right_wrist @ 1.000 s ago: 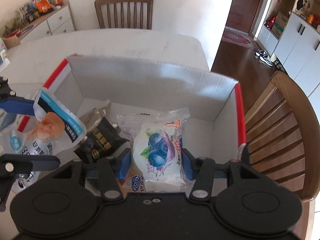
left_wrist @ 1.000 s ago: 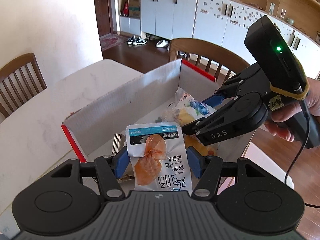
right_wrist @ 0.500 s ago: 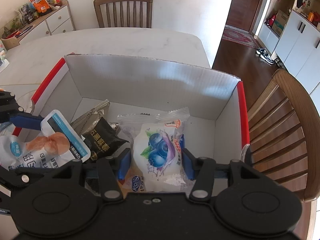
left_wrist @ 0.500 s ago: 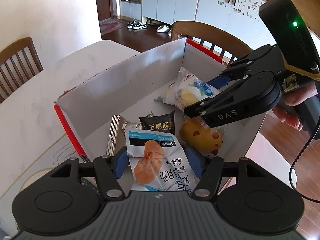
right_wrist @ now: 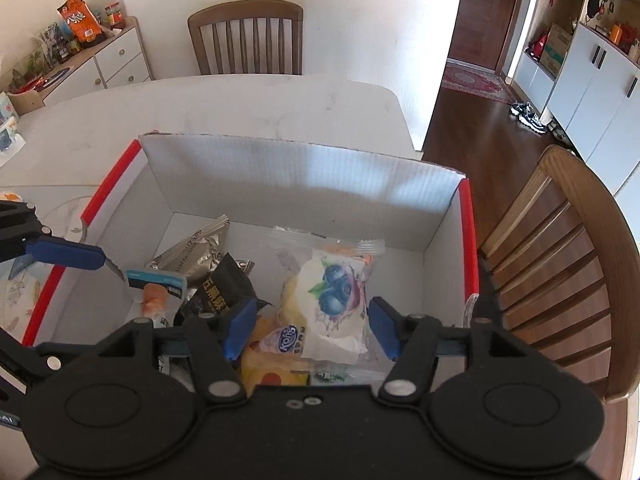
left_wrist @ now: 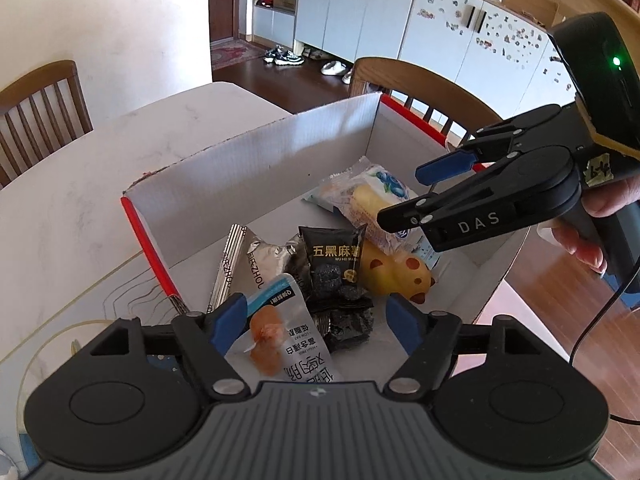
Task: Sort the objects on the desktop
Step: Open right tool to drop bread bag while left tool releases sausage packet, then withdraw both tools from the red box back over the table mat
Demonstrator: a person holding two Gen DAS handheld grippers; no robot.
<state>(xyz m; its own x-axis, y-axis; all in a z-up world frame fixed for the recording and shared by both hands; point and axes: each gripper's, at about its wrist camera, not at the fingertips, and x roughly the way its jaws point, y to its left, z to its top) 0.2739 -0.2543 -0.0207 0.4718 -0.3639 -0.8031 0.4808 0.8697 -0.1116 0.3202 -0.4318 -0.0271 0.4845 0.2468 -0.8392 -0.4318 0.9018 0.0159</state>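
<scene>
A white cardboard box (left_wrist: 256, 172) with red edges stands on the table and holds several snack packs. My left gripper (left_wrist: 314, 322) is open above the box's near side; the white chicken pack (left_wrist: 280, 336) lies loose between its fingers, leaning on the left one. My right gripper (right_wrist: 310, 326) is open over the box, and the blueberry bread pack (right_wrist: 332, 300) lies free below it. A black snack pack (left_wrist: 334, 264), a silver pack (left_wrist: 260, 264) and a yellow spotted toy (left_wrist: 396, 276) lie in the box too.
The box (right_wrist: 304, 176) sits near the corner of the white marble table (right_wrist: 240, 100). Wooden chairs stand at the far side (right_wrist: 246, 38) and at the right (right_wrist: 568, 264). A sideboard with snacks (right_wrist: 76, 40) is at the far left.
Both grippers have opened. The chicken pack has dropped lower into the box from my left gripper, and the blueberry bread pack has been let go and lies in the box.
</scene>
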